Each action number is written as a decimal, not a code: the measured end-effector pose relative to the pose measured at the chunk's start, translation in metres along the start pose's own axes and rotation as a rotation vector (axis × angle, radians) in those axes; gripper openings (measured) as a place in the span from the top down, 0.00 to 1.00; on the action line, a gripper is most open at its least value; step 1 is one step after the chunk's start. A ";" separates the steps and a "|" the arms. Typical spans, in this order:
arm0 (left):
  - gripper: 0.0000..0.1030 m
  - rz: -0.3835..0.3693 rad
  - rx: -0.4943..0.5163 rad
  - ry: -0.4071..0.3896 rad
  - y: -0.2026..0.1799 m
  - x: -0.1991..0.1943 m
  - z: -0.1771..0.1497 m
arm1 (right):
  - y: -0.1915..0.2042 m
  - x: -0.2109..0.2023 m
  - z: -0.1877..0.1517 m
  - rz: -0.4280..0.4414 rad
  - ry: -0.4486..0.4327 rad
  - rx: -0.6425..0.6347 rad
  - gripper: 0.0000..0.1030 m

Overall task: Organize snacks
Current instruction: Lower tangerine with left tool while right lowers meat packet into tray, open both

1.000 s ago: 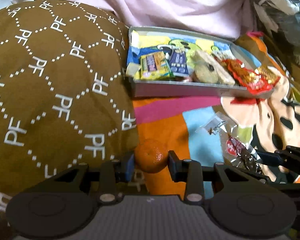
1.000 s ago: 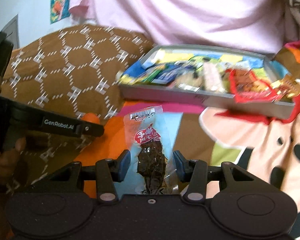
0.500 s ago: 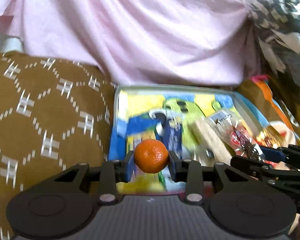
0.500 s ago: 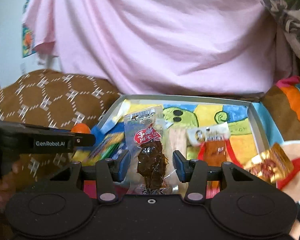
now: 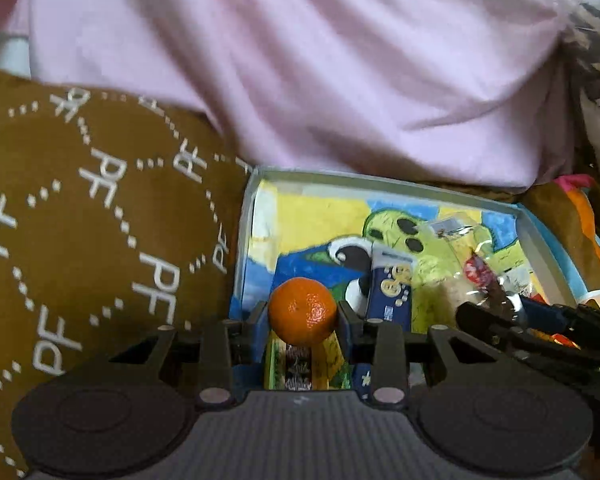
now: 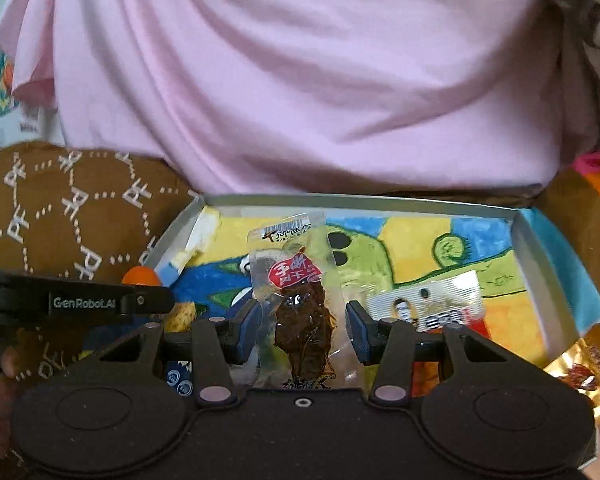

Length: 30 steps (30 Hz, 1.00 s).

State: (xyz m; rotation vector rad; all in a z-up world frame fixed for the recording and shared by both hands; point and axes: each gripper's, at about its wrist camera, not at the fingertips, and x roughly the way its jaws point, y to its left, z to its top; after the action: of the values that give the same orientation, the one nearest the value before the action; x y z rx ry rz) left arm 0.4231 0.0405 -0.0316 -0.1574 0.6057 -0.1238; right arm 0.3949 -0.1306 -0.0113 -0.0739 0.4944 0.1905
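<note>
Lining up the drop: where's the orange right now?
In the left wrist view, the orange is clamped in the left gripper, over the tray's near-left corner.

A grey tray (image 6: 525,236) — its painted floor bears a blue packet (image 5: 392,292).

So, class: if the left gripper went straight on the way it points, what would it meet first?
Probably the tray's painted floor; depth is unclear. The left gripper holds the mandarin.

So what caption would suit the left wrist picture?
Left tongs gripping a small orange above the cartoon-lined snack tray.
</note>
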 end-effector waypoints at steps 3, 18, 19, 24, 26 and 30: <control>0.62 0.003 0.006 0.007 0.002 0.003 -0.002 | 0.007 0.006 0.000 0.000 0.010 -0.030 0.53; 0.44 -0.013 -0.096 0.047 0.014 -0.017 0.002 | 0.009 -0.011 0.000 -0.045 -0.076 -0.021 0.31; 0.41 0.002 -0.096 0.034 0.014 -0.023 0.002 | 0.007 -0.018 0.000 -0.047 -0.087 -0.010 0.29; 0.27 0.023 -0.104 -0.011 0.011 -0.049 0.002 | -0.002 -0.048 0.001 -0.067 -0.133 0.044 0.18; 0.19 0.038 -0.108 -0.036 0.011 -0.062 0.001 | -0.006 -0.063 0.001 -0.070 -0.156 0.073 0.15; 0.10 0.054 -0.101 -0.101 0.005 -0.091 -0.004 | -0.012 -0.092 -0.002 -0.070 -0.192 0.109 0.08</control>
State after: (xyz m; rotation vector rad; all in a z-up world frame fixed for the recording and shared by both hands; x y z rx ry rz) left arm 0.3465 0.0594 0.0148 -0.2436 0.5158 -0.0322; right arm 0.3170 -0.1576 0.0308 0.0334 0.3097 0.1009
